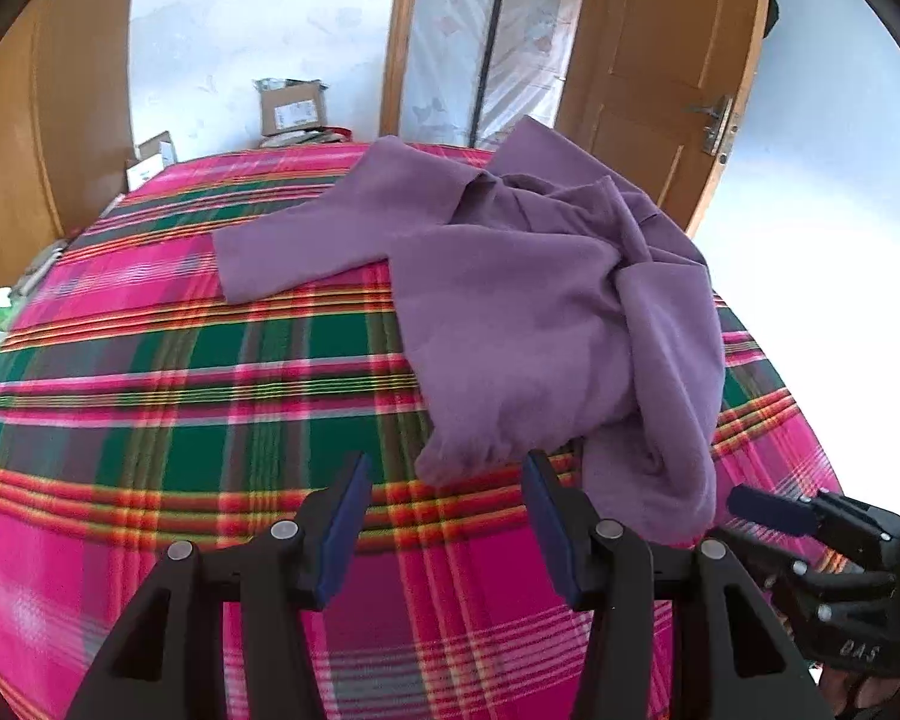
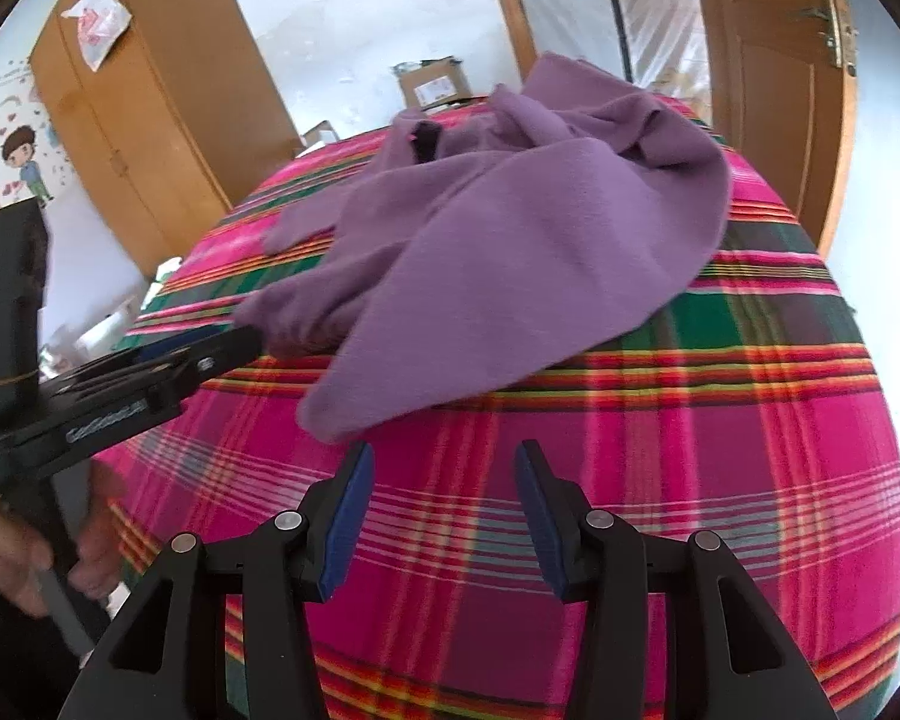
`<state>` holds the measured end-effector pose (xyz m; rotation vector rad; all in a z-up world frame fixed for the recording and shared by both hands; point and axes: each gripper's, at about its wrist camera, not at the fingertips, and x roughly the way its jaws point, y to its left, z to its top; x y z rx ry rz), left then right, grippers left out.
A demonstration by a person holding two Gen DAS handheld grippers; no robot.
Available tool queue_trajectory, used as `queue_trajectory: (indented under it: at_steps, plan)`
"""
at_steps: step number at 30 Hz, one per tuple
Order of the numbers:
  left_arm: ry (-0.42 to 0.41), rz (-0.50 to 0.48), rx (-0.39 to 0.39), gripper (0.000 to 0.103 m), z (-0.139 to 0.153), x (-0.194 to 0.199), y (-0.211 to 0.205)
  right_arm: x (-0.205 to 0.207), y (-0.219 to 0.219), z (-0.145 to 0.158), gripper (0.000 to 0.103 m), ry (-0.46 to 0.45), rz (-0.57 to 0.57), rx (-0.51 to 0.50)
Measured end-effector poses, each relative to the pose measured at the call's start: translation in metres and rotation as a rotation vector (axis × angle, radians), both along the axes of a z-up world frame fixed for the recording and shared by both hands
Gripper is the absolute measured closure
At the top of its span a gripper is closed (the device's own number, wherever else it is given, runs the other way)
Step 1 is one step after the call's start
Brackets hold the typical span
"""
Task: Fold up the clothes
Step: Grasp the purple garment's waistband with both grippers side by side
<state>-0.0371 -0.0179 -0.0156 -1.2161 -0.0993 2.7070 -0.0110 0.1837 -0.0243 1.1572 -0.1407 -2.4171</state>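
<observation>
Folding has barely begun: the purple sweater [image 1: 510, 300] lies crumpled just ahead of both spread-fingered, empty grippers, left gripper [image 1: 447, 519] and right gripper [image 2: 441, 510].

I'm looking at a purple sweater [image 1: 528, 324], soft matt fleecy cloth, lying crumpled on a woven plaid blanket [image 1: 150, 372] that's showing a flat, slightly coarse weave. My left gripper [image 1: 447, 525] is showing matt black plastic with blue rubbery pads [image 1: 348, 522] and small shiny metal pins; my right gripper [image 2: 441, 519] is looking the same. Behind, I'm seeing a smooth varnished wooden door [image 1: 660, 72] and a dull cardboard box [image 1: 291, 105].
</observation>
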Motion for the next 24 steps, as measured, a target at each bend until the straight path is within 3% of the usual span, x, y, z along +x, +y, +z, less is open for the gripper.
queue_trajectory:
  at_steps: [3, 10, 18, 20, 21, 22, 24]
  plan:
    - [-0.004, -0.024, 0.016, 0.051, -0.001, -0.007, -0.001, -0.001, -0.008, -0.001, 0.053, -0.019, 0.029, -0.025]
    - [-0.006, -0.068, 0.05, 0.077, -0.002, -0.02, -0.003, -0.014, -0.027, -0.001, 0.053, -0.049, 0.046, -0.057]
    - [0.009, -0.072, 0.063, 0.09, 0.0, -0.022, -0.003, -0.024, -0.031, 0.002, 0.053, -0.115, 0.002, -0.164]
    - [0.014, -0.072, 0.062, 0.091, 0.0, -0.023, -0.002, -0.026, -0.031, 0.003, 0.062, -0.105, -0.025, -0.173]
    - [0.016, -0.072, 0.063, 0.092, 0.001, -0.023, -0.001, -0.027, -0.031, 0.003, 0.086, -0.096, -0.038, -0.169]
    - [0.015, -0.069, 0.072, 0.092, 0.002, -0.024, -0.003, -0.028, -0.031, 0.003, 0.096, -0.089, -0.042, -0.169]
    - [0.016, -0.062, 0.091, 0.093, 0.003, -0.025, -0.006, -0.027, -0.029, 0.004, 0.096, -0.077, -0.044, -0.171]
